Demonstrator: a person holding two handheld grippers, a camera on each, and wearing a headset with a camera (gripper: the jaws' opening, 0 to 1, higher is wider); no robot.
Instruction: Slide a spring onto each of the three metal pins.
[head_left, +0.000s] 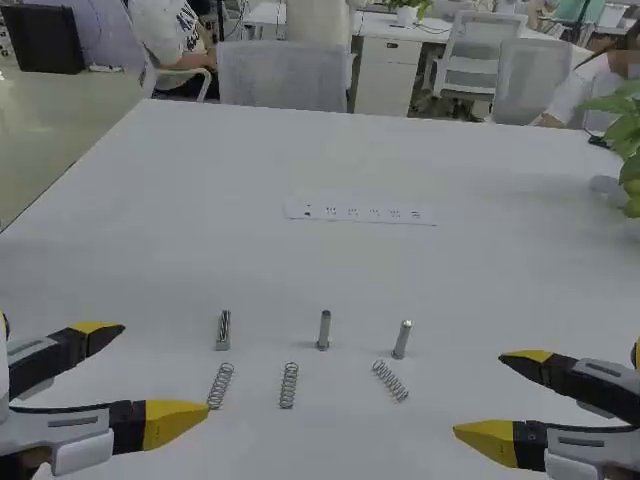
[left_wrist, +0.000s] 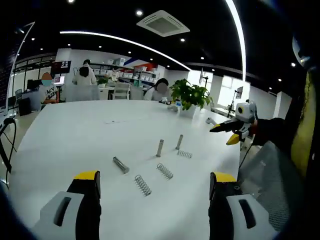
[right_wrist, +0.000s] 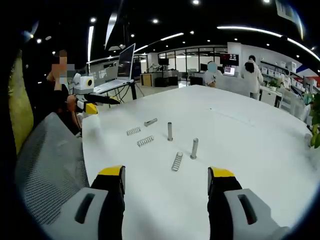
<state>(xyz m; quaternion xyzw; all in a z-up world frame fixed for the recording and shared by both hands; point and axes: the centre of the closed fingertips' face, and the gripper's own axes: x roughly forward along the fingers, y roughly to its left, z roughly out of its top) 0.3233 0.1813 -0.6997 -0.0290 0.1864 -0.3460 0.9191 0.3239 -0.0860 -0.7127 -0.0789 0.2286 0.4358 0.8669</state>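
Jaws apart and empty on both the yellow-tipped black left gripper (head_left: 160, 370) and its twin, the right gripper (head_left: 480, 394). Three small coiled steel-wire springs flat on the white table (head_left: 300, 150), in a row just on the person's side of three short silvery metal pins: left spring (head_left: 220, 385), middle spring (head_left: 289, 385), right spring (head_left: 390, 380). Left and middle springs lengthwise almost straight away from the person; right spring slanted, far end toward the middle. Beyond them, left pin (head_left: 223, 330) down on its side, plainest in the left gripper view; middle pin (head_left: 324, 330) and right pin (head_left: 402, 339) upright. No spring on any pin yet. Left spring close by the left gripper's nearer jaw tip, right spring near the right gripper but apart from it. Likely opening: pinch across a coil, tip it upright, lower over a standing pin.
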